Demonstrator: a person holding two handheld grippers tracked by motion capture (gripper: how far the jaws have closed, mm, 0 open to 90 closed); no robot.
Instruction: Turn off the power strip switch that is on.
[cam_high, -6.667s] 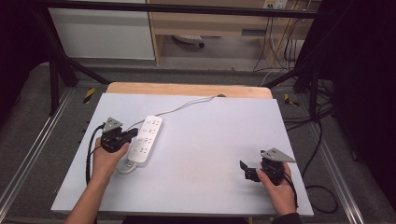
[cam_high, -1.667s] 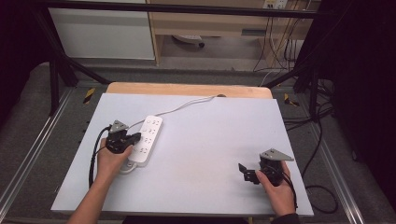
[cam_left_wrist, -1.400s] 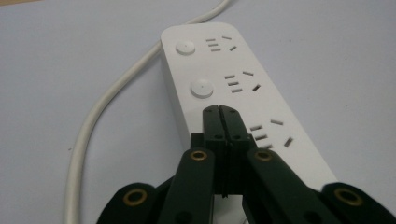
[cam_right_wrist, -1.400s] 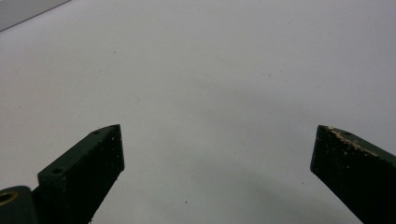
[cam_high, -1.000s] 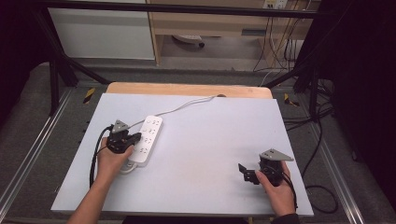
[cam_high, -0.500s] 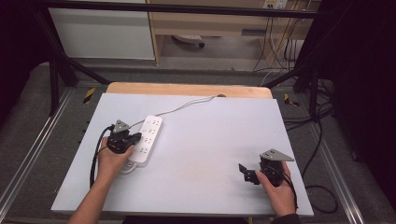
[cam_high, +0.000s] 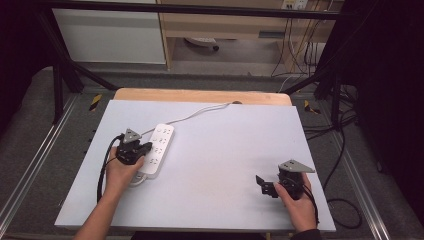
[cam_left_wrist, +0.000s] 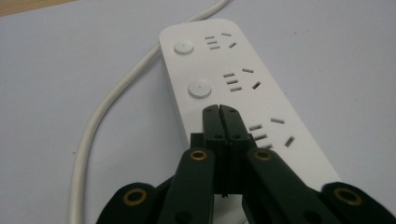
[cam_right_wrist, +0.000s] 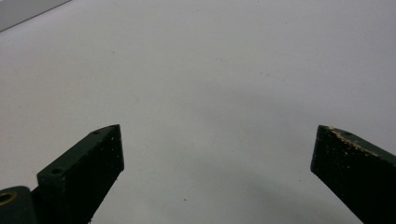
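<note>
A white power strip (cam_high: 159, 145) with round buttons and rows of socket slots lies on the left part of the pale table (cam_high: 225, 145). Its white cord (cam_high: 195, 116) runs toward the back edge. My left gripper (cam_high: 146, 147) is shut with nothing between its jaws. In the left gripper view its closed tips (cam_left_wrist: 219, 109) rest over the power strip (cam_left_wrist: 243, 93), just below the second round button (cam_left_wrist: 199, 88). My right gripper (cam_high: 263, 185) hovers low at the front right. Its jaws stand wide open (cam_right_wrist: 217, 135) over bare table surface.
A wooden strip (cam_high: 200, 95) borders the table's back edge. Metal frame rails (cam_high: 30, 165) run along both sides. Loose cables (cam_high: 345, 150) lie on the floor at the right. The cord (cam_left_wrist: 107, 107) curves beside the strip's left edge.
My left gripper has crept slightly to the right over the power strip. The right gripper has stayed in place and open.
</note>
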